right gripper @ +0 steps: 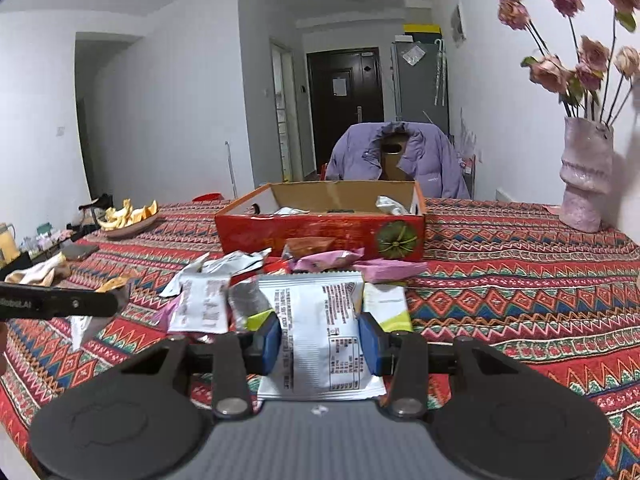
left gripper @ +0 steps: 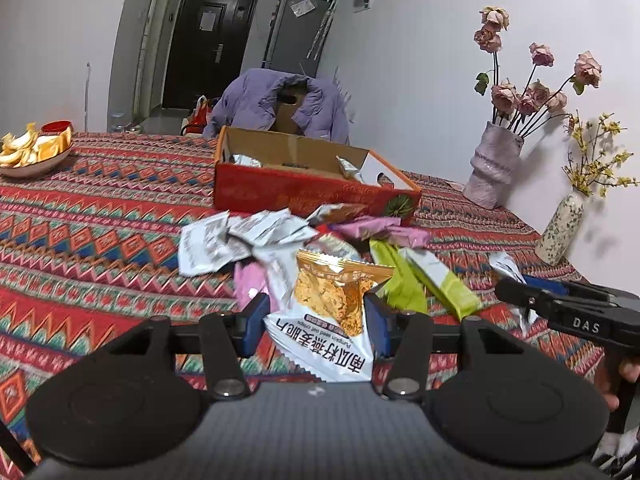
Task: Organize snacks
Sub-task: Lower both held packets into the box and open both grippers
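On the far left of the patterned tablecloth (left gripper: pixel 100 216) sits a shallow dish of orange peel (left gripper: pixel 30 152). Right of it, in the left wrist view, the left gripper (left gripper: pixel 316 320) has its blue pads pressed against the sides of an orange-and-white pumpkin seed oat crisp packet (left gripper: pixel 332 308), jaws partly closed around it, the packet lifted clear of the heap. Beyond it lies the heap of snack packets (left gripper: pixel 280 236): silver-white ones to the left, pink ones behind, lime-green ones (left gripper: pixel 424 280) to the right. Just behind the heap stands the open red cardboard box (left gripper: pixel 312 190), with a few silver packets inside. A purple jacket (left gripper: pixel 276 104) hangs over a chair beyond the table. Further right, a pale vase of dried roses (left gripper: pixel 494 160) and a small speckled vase (left gripper: pixel 560 228) stand by the wall.

In the right wrist view, the right gripper (right gripper: pixel 318 344) grips a white packet (right gripper: pixel 320 340) showing its printed back, pads on both edges, jaws narrow. The heap and box (right gripper: pixel 320 232) lie straight ahead.
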Demonstrator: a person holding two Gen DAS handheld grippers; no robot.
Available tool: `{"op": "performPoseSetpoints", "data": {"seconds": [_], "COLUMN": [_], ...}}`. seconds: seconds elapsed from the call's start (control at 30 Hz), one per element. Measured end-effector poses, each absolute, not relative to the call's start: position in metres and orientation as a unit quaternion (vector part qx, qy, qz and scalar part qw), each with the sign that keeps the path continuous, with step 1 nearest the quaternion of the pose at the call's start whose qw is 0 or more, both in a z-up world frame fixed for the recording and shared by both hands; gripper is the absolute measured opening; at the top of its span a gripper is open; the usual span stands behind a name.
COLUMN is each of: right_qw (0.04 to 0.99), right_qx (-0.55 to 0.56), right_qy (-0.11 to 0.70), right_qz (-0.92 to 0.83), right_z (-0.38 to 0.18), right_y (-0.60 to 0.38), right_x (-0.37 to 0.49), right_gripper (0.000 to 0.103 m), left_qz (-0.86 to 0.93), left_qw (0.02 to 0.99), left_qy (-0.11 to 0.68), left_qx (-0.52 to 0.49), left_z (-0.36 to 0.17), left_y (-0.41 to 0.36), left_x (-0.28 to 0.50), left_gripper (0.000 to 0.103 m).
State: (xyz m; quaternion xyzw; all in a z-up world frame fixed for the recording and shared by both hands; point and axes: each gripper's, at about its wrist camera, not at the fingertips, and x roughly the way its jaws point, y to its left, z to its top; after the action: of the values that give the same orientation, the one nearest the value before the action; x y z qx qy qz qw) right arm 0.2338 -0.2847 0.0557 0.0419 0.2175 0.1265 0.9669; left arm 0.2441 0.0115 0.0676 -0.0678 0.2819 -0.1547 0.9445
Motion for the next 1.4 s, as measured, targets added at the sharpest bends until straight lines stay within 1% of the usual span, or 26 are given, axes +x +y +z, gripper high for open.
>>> {"op": "performPoseSetpoints", "data": {"seconds": [0.13,0.23,0.4,0.53,0.67,0.8,0.87,1.0,1.03,1.07,1.13,1.17,1.23,1.3,1.4], "right_qw": [0.964,0.958,0.942,0.93,0.916,0.903,0.9,0.879,0.874,0.869,0.86,0.859,0.858,0.86,0.866], "right_qx": [0.051,0.061,0.103,0.125,0.128,0.101,0.086,0.084,0.087,0.089,0.094,0.097,0.096,0.098,0.096], "right_qy": [0.219,0.222,0.237,0.273,0.322,0.384,0.405,0.453,0.463,0.471,0.484,0.486,0.488,0.484,0.473], "right_qz": [0.146,0.169,0.212,0.214,0.2,0.163,0.137,0.122,0.122,0.123,0.13,0.13,0.127,0.126,0.13], "right_z": [0.075,0.098,0.133,0.145,0.137,0.102,0.083,0.051,0.046,0.041,0.033,0.03,0.026,0.027,0.042], "right_y": [-0.302,-0.313,-0.322,-0.322,-0.308,-0.285,-0.277,-0.268,-0.267,-0.265,-0.261,-0.261,-0.257,-0.256,-0.259], "right_x": [0.266,0.307,0.402,0.495,0.595,0.681,0.713,0.752,0.759,0.764,0.77,0.771,0.77,0.766,0.759], "right_gripper": [0.04,0.04,0.04,0.04,0.04,0.04,0.04,0.04,0.04,0.04,0.041,0.043,0.044,0.054,0.057], "left_qz": [-0.162,-0.165,-0.163,-0.146,-0.113,-0.079,-0.061,-0.04,-0.039,-0.038,-0.042,-0.048,-0.052,-0.049,-0.05], "left_qw": [0.941,0.936,0.937,0.937,0.935,0.925,0.922,0.914,0.912,0.909,0.904,0.902,0.904,0.907,0.908], "left_qy": [0.289,0.305,0.303,0.311,0.333,0.369,0.381,0.401,0.407,0.411,0.421,0.424,0.421,0.416,0.414], "left_qx": [-0.068,-0.058,-0.058,-0.062,-0.049,-0.033,-0.042,-0.038,-0.044,-0.054,-0.066,-0.065,-0.053,-0.038,-0.035], "left_z": [0.085,0.103,0.138,0.149,0.138,0.106,0.09,0.06,0.054,0.049,0.043,0.041,0.039,0.042,0.051], "left_y": [-0.001,-0.008,-0.015,-0.025,-0.041,-0.058,-0.062,-0.068,-0.067,-0.066,-0.064,-0.063,-0.065,-0.067,-0.065], "left_x": [0.281,0.327,0.419,0.498,0.575,0.648,0.673,0.706,0.71,0.714,0.718,0.719,0.716,0.711,0.703], "left_gripper": [0.052,0.052,0.052,0.052,0.052,0.052,0.052,0.053,0.054,0.058,0.06,0.063,0.068,0.068,0.069]}}
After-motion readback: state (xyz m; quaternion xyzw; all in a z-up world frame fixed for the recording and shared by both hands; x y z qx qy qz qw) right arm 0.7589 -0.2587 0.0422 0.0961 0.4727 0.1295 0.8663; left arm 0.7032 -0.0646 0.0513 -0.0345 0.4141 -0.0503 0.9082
